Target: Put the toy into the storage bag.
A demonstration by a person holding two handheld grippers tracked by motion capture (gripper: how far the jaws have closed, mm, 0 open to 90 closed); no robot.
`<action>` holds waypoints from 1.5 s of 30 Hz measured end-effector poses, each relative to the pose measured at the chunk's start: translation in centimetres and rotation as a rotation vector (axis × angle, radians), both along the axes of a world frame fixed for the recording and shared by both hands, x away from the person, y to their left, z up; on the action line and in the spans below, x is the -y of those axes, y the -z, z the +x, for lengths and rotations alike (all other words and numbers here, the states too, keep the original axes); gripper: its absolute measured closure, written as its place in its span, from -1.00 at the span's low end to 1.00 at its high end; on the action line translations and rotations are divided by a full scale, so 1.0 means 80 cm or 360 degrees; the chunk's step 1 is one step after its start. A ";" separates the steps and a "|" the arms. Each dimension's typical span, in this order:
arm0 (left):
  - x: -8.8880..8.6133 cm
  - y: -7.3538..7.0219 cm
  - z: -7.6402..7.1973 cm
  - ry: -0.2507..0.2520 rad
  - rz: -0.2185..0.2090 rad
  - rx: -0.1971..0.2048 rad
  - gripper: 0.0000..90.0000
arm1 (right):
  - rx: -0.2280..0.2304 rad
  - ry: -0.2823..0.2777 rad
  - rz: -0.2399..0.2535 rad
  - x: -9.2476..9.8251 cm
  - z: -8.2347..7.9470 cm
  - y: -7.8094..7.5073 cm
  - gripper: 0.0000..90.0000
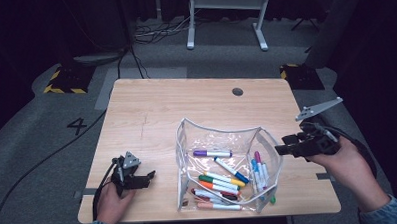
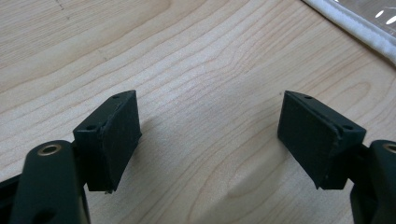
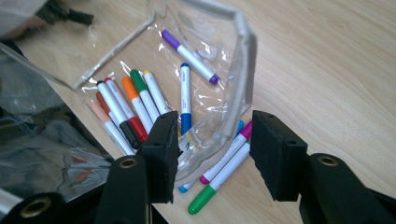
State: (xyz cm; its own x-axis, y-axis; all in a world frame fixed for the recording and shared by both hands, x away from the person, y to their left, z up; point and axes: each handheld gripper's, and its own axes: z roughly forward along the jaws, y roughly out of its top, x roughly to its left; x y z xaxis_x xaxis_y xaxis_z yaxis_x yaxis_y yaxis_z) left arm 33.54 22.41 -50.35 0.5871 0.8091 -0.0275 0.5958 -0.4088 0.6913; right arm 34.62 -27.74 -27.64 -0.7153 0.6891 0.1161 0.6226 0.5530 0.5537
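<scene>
A clear plastic pouch gapes open mid-table, coloured markers heaped inside where they are easy to reach. The right gripper hangs beside its rim, jaws spread and empty, above a few markers outside it. The left gripper rests aside on the table, jaws apart, holding nothing.

Surface: pale wood with fine grain, smooth and matt. Pouch, centre of the high view: clear glossy plastic film, creased and reflective, edged with a whitish woven cloth binding. Markers: smooth plastic barrels, white with coloured caps. Left gripper and right gripper: black matt plastic, pads slightly rough, brass-coloured metal inserts.
</scene>
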 end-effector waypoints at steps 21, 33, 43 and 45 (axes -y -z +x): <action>0.000 0.000 0.000 -0.0001 0.0001 -0.0002 -0.52 | -0.0070 0.0249 -0.0034 0.049 0.019 0.128 0.09; 0.000 0.000 0.000 -0.0001 0.0000 -0.0002 -0.52 | -0.0216 0.0226 -0.0032 0.033 0.021 0.202 0.08; 0.000 0.000 0.000 -0.0002 0.0001 -0.0002 -0.52 | -0.0290 0.0213 -0.0099 0.022 0.020 0.236 0.15; 0.000 0.000 0.000 0.0000 0.0001 0.0000 -0.52 | -0.0260 0.0222 -0.0134 0.024 0.020 0.238 0.21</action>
State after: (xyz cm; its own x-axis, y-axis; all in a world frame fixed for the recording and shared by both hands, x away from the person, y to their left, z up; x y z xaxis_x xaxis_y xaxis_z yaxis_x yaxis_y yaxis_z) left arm 33.53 22.41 -50.35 0.5870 0.8091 -0.0270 0.5959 -0.4093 0.6910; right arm 36.25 -29.64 -46.69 -0.5889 0.7921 0.1606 0.7738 0.4953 0.3949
